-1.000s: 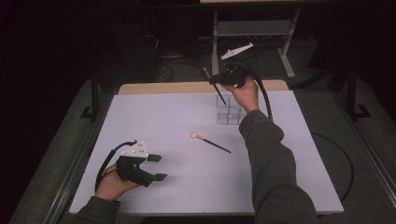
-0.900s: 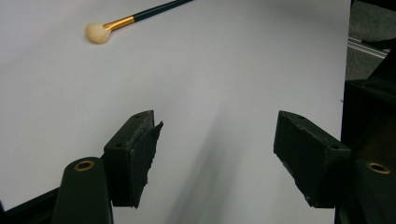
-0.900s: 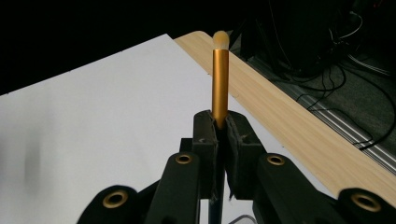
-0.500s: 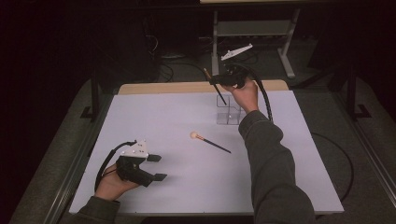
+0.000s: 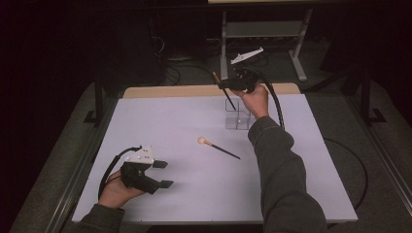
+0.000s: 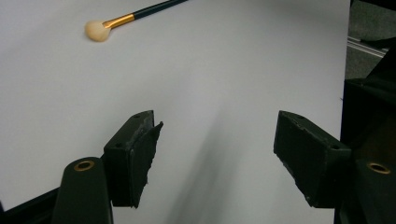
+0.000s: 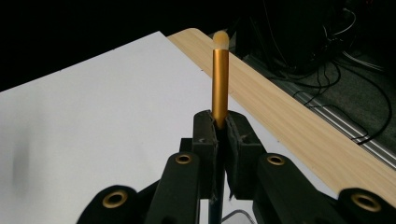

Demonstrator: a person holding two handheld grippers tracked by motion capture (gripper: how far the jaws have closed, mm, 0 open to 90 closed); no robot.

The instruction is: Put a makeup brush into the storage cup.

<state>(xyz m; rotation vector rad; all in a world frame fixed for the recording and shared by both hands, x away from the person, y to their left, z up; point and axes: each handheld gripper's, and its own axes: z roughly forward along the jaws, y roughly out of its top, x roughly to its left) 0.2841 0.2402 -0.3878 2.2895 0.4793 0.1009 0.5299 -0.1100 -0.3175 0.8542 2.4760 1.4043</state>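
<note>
Right gripper point(image 5: 224, 86), upper centre of the high view: jaws clamped on a gold-handled brush point(image 7: 219, 77). In the right gripper view the brush's gold ferrule rises straight up out of the closed pads at centre frame, its pale tip near the top edge. In the high view the dark handle slants down and right from the pads toward the clear acrylic holder point(image 5: 237, 115), which stands on the white table sheet point(image 5: 165, 121) just below the gripper. The handle's lower end appears to reach into the holder; contact with its walls cannot be resolved at this scale.

Left gripper point(image 5: 162, 174), lower left of the high view: jaws spread wide, nothing between them, held low over the sheet.

Second brush point(image 5: 217, 147) lies flat on the sheet at centre frame, pale head to the left, dark handle running down-right. In the left gripper view it sits at upper left, well apart from the open pads.
</note>
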